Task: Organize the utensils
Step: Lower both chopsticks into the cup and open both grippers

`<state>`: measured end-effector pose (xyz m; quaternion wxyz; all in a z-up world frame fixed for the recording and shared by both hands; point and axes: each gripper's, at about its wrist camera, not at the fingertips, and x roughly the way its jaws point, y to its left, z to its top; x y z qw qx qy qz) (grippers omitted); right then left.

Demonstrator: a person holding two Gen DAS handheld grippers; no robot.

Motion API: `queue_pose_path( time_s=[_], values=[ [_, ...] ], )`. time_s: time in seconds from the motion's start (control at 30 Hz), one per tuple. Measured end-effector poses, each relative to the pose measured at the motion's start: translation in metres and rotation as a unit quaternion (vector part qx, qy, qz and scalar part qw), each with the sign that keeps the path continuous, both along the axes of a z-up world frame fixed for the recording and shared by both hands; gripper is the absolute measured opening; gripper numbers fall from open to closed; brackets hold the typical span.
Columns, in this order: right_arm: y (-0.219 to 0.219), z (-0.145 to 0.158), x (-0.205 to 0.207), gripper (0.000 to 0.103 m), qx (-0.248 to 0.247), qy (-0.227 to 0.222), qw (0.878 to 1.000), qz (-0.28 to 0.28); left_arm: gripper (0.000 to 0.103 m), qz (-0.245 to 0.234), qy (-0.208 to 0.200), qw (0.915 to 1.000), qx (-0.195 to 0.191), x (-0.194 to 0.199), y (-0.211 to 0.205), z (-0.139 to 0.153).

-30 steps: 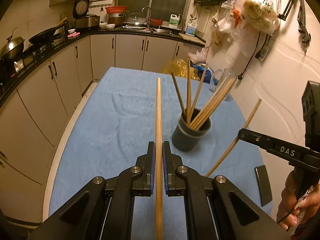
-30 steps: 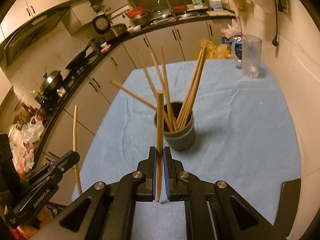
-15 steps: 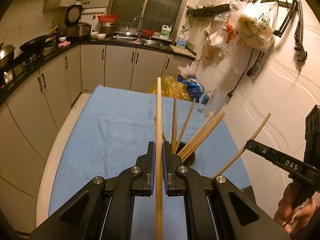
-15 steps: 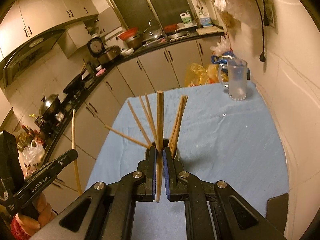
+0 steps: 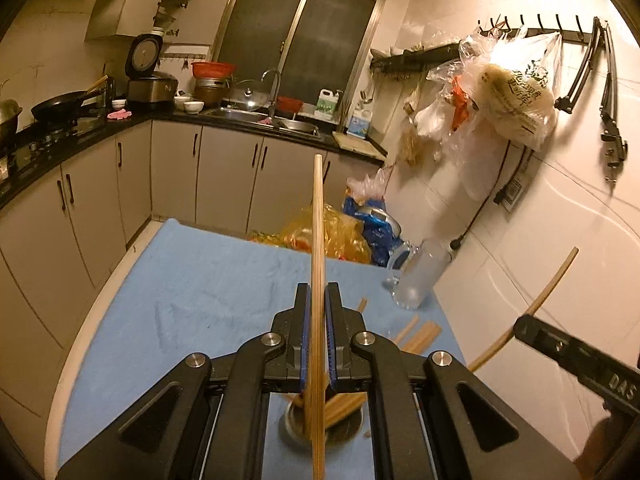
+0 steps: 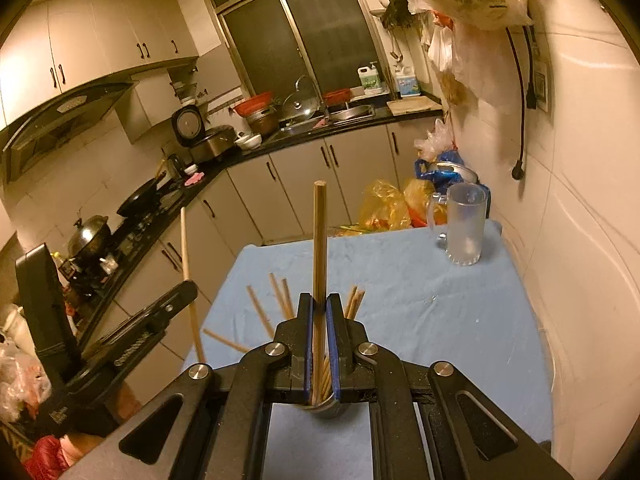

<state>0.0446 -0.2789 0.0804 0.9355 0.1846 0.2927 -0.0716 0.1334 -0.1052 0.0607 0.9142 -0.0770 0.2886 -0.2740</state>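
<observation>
You stand in a home kitchen. You see a sink (image 5: 298, 125), rice cooker (image 5: 150, 80), wok (image 6: 89, 233) and range hood (image 6: 64, 120).

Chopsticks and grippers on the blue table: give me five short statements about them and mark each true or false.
1. The left gripper is shut on a chopstick. True.
2. The right gripper is empty. False: it clamps a chopstick.
3. The glass mug lies tipped over. False: it stands upright.
4. The chopstick holder already has chopsticks in it. True.
5. The tablecloth is red. False: blue.
</observation>
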Motion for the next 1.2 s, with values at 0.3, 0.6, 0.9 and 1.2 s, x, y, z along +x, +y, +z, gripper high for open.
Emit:
queue_pose_path(
  time_s=[0.3, 0.6, 0.9, 1.2],
  values=[
    [-0.011, -0.043, 0.035, 0.007, 0.006, 0.035, 0.999, -0.005, 0.006, 0.018, -0.012, 0.9995, -0.022, 0.028, -0.035, -0.042],
    [-0.002, -0.06, 0.046, 0.007, -0.005, 0.053, 0.999, 0.008, 0.007, 0.019, -0.042, 0.9989, -0.006, 0.024, -0.04, -0.063],
    [0.004, -0.077, 0.055, 0.008, 0.003, 0.083, 0.996, 0.024, 0.007, 0.007, -0.049, 0.9988, 0.001, 0.01, -0.026, -0.072],
    [-0.001, -0.061, 0.044, 0.012, 0.008, 0.071, 0.997, 0.008, 0.015, 0.012, -0.047, 0.9988, -0.002, 0.0, -0.005, -0.057]
  ],
)
